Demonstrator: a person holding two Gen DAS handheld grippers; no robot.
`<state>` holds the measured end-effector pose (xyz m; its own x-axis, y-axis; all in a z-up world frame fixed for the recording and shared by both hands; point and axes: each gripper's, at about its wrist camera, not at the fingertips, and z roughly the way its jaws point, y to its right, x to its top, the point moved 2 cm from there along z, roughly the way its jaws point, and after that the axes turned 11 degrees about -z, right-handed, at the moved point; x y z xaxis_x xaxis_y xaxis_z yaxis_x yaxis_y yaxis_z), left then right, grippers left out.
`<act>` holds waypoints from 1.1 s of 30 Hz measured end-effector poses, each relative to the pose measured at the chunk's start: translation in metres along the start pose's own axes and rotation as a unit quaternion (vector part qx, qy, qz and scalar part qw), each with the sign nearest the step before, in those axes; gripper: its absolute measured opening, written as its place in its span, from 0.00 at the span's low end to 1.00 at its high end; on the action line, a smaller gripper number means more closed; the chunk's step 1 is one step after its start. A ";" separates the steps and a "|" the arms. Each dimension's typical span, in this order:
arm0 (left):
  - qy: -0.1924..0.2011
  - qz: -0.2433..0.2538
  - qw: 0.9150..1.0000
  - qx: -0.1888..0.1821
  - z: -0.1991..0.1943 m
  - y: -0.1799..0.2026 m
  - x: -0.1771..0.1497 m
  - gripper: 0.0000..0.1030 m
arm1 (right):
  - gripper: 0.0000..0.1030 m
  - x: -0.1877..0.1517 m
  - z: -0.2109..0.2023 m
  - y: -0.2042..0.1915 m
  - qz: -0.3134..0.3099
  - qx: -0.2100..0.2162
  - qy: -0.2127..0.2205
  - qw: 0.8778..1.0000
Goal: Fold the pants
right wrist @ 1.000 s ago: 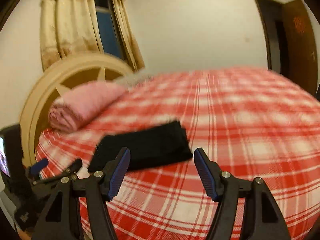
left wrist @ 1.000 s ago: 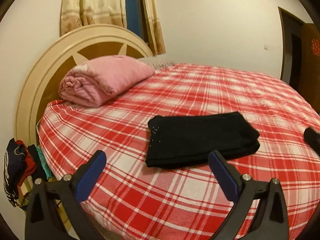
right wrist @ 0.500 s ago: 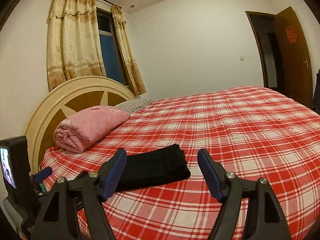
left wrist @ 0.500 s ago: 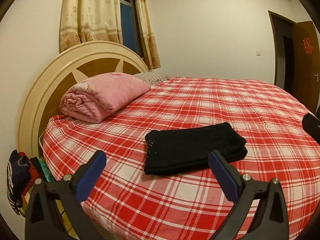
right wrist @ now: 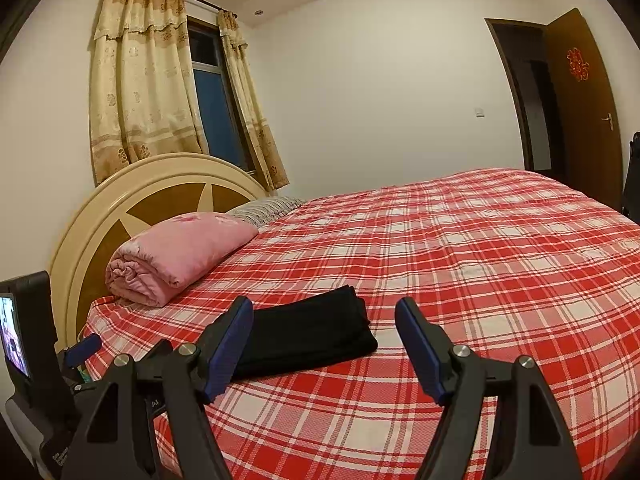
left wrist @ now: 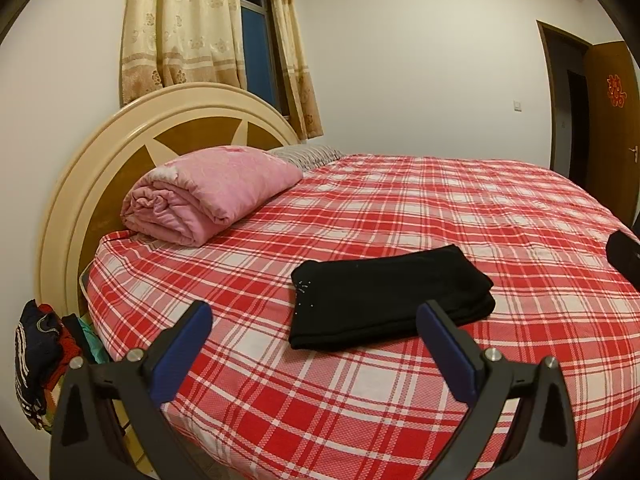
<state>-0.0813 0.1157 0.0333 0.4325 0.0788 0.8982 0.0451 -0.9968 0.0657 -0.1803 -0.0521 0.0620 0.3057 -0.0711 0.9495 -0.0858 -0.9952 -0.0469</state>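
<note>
Near the bed's (left wrist: 400,420) closest edge, toward the headboard (left wrist: 72,208) end, we see the black pants (left wrist: 384,300) lying already folded into a flat, layered rectangle, well short of the rolled pink quilt (left wrist: 208,200) at the head corner. Starting on the left, our left gripper (left wrist: 316,332) hangs above the near edge with its jaws spread wide and nothing between them; its blue pads frame the pants in the view without touching them. Further right, our right gripper (right wrist: 324,332) is likewise spread and empty, apart from the cloth, with the pants' right end showing just behind its left pad.

We judge the pants to be light, soft and limp (a knit-looking fabric that will sag wherever it is unsupported), neither fragile nor slippery against the checked sheet. The stack looks several layers thick, thickest at the rounded fold on the right end. If we need to square or move it, we would pinch through all the layers at the two near corners, one claw on each, since gripping only the top layer would peel the fold open. The fold looks essentially done.
</note>
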 end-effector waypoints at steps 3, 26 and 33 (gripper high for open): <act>0.002 0.000 1.000 0.000 0.000 0.000 0.001 1.00 | 0.72 -0.001 0.000 0.000 0.000 0.001 -0.001 1.000; 0.004 0.004 1.000 0.002 -0.003 -0.002 0.002 1.00 | 0.73 -0.002 -0.003 0.003 0.006 -0.004 0.005 1.000; 0.006 0.013 1.000 0.022 0.000 -0.003 0.004 1.00 | 0.72 -0.001 -0.002 0.003 0.005 -0.004 0.004 1.000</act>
<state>-0.0799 0.1188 0.0369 0.4238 0.0529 0.9042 0.0741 -0.9970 0.0236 -0.1832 -0.0552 0.0612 0.2962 -0.0812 0.9517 -0.0969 -0.9938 -0.0546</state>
